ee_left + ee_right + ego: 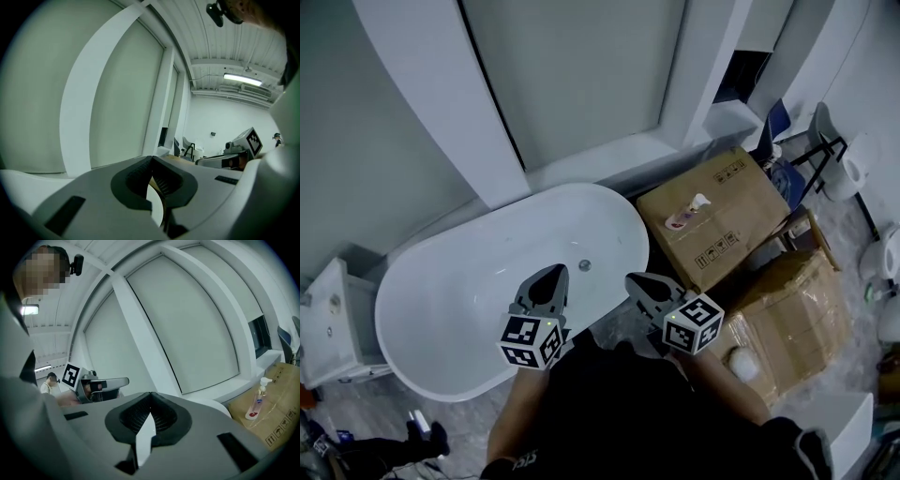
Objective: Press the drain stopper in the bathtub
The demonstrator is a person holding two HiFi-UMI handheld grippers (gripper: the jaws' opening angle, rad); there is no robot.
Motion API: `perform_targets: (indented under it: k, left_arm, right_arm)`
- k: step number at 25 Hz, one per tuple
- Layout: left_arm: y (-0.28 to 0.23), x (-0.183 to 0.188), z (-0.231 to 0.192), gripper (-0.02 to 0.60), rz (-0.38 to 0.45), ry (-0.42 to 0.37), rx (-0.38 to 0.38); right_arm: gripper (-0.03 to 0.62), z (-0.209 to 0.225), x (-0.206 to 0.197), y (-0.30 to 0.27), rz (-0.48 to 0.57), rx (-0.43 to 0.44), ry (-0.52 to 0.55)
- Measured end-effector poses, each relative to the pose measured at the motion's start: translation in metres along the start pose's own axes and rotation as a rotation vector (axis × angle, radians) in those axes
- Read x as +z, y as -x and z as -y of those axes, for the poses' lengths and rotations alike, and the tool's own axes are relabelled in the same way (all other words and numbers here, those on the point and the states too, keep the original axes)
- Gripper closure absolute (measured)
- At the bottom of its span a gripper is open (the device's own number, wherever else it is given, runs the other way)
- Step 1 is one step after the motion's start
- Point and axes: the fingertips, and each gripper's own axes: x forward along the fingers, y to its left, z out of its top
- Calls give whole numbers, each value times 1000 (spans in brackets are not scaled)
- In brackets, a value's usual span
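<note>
Left gripper (553,274) and right gripper (636,281) both hang at the lower middle of the head view, jaws pressed together with nothing between them, probably because a closed tip makes a firm point for pushing. The drain stopper (584,265) sits on the floor of the white bathtub (431,305), at frame centre between the two tips. It looks nearer the left one, and neither touches it.

Looks like a bathroom-fixture storeroom or showroom: freestanding bathtub (459,300) on bare floor (384,422), cardboard boxes (741,202) stacked beside it, loose white ceramic fixtures (848,173) at right, strip light (243,79) under ribbed industrial ceiling (220,42).
</note>
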Motion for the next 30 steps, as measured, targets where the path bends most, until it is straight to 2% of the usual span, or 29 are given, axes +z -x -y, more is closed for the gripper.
perform_targets:
  k: [10, 17, 24, 30]
  left_arm:
    - [-36, 13, -84, 571, 24, 33, -1]
    - [-47, 4, -133, 571, -4, 63, -7]
    - [-69, -4, -142, 571, -38, 91, 4]
    - [-102, 4, -151, 571, -44, 110, 75]
  right_arm:
    - [580, 21, 21, -72, -40, -36, 25]
    - [580, 8, 16, -128, -111, 1, 30]
    - [580, 38, 17, -142, -132, -2, -4]
    - [580, 88, 31, -158, -166, 25, 2]
